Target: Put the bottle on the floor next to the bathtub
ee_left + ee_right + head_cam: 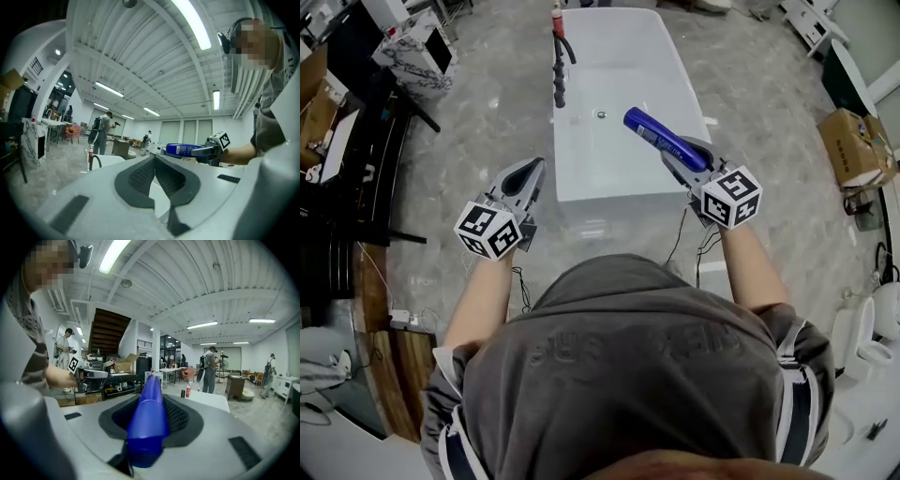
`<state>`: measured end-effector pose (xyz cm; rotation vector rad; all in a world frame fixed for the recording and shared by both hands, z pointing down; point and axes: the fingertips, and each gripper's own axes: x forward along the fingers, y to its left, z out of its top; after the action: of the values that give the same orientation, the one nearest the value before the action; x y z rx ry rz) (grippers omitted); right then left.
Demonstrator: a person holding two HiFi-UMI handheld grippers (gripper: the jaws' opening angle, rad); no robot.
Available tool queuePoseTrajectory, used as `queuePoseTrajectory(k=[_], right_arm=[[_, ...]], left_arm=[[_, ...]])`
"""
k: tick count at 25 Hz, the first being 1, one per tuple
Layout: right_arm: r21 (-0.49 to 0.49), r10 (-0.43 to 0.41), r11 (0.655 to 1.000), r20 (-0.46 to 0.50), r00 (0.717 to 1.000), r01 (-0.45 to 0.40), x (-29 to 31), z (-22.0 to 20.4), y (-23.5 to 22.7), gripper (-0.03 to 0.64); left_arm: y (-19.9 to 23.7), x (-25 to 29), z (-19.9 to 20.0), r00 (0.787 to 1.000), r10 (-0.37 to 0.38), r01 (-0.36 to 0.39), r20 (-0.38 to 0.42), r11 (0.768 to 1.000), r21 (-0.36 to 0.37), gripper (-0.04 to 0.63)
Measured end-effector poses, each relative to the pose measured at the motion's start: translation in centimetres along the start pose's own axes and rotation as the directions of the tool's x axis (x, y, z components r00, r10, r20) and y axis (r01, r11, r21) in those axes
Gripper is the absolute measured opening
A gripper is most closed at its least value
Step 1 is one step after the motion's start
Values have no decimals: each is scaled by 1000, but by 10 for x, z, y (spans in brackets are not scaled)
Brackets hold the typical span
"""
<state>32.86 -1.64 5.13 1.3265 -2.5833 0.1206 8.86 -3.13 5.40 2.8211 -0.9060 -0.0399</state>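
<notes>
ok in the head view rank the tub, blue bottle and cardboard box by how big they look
1. tub
2. box
3. bottle, which is long but thin and held nearer the camera, so it looks bigger than it is

The head camera is peering steeply down over the person's shoulders, with the left gripper [528, 171] and right gripper [682, 155] out front and the bathtub [609, 180] beyond their jaws. Each gripper camera is riding close behind its own jaws, looking roughly level along them (each is catching the other gripper off to one side).
</notes>
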Motion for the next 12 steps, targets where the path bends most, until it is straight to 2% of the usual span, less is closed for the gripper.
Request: queuePoseTrajectory(k=[3, 7, 12], right_arm=[[-6, -31, 999, -18, 999, 31, 8, 13, 24, 133], [26, -63, 998, -19, 998, 63, 17, 12, 37, 133], [36, -41, 998, -42, 998, 42, 29, 0, 48, 133]], left_arm=[[18, -20, 16, 1000, -24, 24, 2, 1000, -8, 6], [27, -33, 16, 999, -53, 53, -13, 999, -11, 6], [32, -33, 4, 998, -52, 51, -34, 998, -26, 6]])
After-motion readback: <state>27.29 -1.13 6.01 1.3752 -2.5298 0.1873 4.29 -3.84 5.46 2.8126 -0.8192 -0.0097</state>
